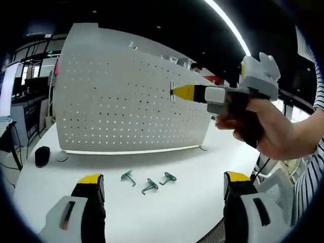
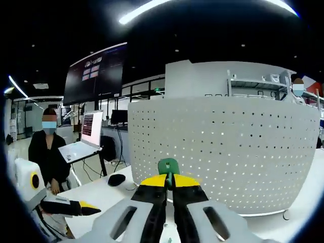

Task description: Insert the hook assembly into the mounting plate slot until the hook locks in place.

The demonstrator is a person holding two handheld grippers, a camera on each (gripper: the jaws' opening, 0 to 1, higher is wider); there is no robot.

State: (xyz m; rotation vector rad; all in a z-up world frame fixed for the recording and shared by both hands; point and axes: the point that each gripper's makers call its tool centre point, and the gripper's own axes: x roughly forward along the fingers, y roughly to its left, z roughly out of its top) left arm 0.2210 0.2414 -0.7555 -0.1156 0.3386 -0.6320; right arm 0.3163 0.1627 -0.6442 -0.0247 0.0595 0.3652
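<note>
At centre right the right gripper meets the pegboard; three green hooks lie on the table below.

In the left gripper view the left gripper has its yellow-tipped jaws spread wide apart, with nothing between them, low and near. The right gripper reaches in from the right, held level in a person's hand, its yellow tips close together and pointing left. In the right gripper view the right gripper's jaws are pressed together on a green hook, and the left gripper shows at the lower left
</note>
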